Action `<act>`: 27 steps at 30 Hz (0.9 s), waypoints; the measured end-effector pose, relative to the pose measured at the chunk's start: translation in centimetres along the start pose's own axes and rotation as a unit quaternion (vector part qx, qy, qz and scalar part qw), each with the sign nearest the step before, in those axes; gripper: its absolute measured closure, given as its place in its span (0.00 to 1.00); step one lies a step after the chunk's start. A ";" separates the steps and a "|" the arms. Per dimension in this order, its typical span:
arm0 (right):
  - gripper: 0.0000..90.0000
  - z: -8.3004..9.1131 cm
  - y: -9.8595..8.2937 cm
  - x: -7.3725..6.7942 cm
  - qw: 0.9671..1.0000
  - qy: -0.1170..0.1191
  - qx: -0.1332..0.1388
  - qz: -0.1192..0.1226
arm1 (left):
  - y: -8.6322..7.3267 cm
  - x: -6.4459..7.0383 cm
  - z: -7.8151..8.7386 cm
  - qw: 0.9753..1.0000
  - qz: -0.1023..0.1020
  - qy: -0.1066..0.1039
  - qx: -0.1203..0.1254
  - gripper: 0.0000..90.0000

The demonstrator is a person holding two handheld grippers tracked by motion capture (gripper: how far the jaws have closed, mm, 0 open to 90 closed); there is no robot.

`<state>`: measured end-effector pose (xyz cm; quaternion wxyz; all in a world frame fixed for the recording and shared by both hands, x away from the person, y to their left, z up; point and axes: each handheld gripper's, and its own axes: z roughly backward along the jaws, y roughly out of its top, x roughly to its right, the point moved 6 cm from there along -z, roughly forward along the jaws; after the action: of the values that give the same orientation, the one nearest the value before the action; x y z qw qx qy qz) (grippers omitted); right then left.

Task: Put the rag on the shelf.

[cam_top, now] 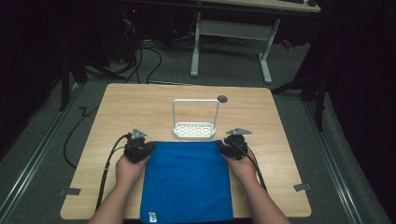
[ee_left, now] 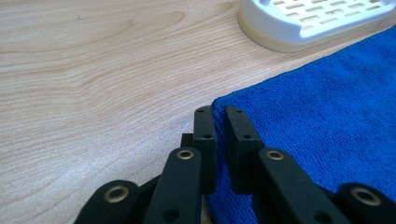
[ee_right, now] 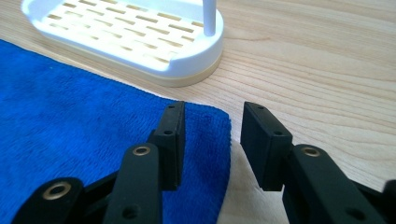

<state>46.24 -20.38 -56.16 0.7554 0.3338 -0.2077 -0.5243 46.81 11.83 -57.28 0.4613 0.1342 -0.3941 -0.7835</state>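
A blue towel (cam_top: 187,182) lies flat on the wooden table (cam_top: 130,107), reaching the near edge. My left gripper (cam_top: 139,146) is at its far left corner; in the left gripper view its jaws (ee_left: 220,112) stand nearly together, pinching the towel's (ee_left: 327,116) corner edge. At the far right corner my right gripper (cam_top: 233,145) is open. In the right gripper view it (ee_right: 212,112) straddles the towel's (ee_right: 70,121) corner, one jaw over the cloth and one over bare wood.
A white slotted rack (cam_top: 194,129) with a tall loop handle stands just beyond the towel's far edge, close to both grippers (ee_left: 303,23) (ee_right: 126,37). A grey round cap (cam_top: 222,98) sits farther back. Tape marks (cam_top: 302,187) flag the near corners.
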 end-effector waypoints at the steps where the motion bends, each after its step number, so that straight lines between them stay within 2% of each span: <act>1: 0.67 -0.4 0.0 0.1 1.000 -0.003 -0.004 -0.006 | 0.0 0.0 0.0 1.000 0.001 0.000 0.001 0.93; 6: 0.67 -0.9 -0.2 -0.1 1.000 -0.006 -0.011 0.003 | 0.0 0.0 0.0 1.000 0.000 0.001 0.001 0.93; 11: 0.94 -0.8 -0.2 -0.6 1.000 0.002 -0.013 0.017 | 0.0 0.0 0.0 1.000 0.000 0.001 0.000 0.95; 14: 0.97 -0.9 -0.2 -0.9 1.000 0.006 -0.010 0.025 | 0.0 0.1 0.0 1.000 -0.003 0.002 0.000 0.96; 17: 0.97 0.1 0.2 -1.2 0.999 0.014 0.020 0.028 | 0.6 0.4 0.9 1.000 -0.007 0.003 0.029 0.97; 18: 0.97 0.1 0.2 -1.2 0.999 0.014 0.020 0.028 | 0.6 0.4 0.9 1.000 -0.007 0.003 0.029 0.97; 19: 0.97 1.0 0.6 -1.5 0.999 0.019 0.041 0.027 | 1.0 0.6 1.5 0.999 -0.007 0.003 0.045 0.97; 20: 0.97 1.4 0.7 -1.6 0.998 0.020 0.048 0.026 | 1.2 0.7 1.8 0.999 -0.009 0.002 0.053 0.97; 22: 0.97 2.4 0.8 -1.7 0.997 0.019 0.067 0.025 | 1.4 0.9 2.1 0.998 -0.010 0.003 0.059 0.97; 23: 0.97 2.4 0.8 -1.7 0.997 0.019 0.067 0.025 | 1.5 1.1 2.4 0.998 -0.013 0.003 0.063 0.97; 24: 0.97 2.7 0.9 -1.8 0.997 0.020 0.074 0.026 | 1.7 1.2 2.7 0.998 -0.017 0.003 0.068 0.97; 25: 0.97 3.9 0.9 -1.9 0.995 0.022 0.098 0.026 | 2.0 1.7 3.3 0.996 -0.032 0.011 0.081 0.97; 27: 0.97 4.9 0.8 -2.0 0.993 0.025 0.114 0.022 | 2.2 2.1 3.9 0.995 -0.045 0.016 0.093 0.97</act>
<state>42.81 -19.73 -52.16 0.7285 0.4263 -0.2542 -0.4722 44.78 11.41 -52.72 0.4175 0.2065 -0.4513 -0.7612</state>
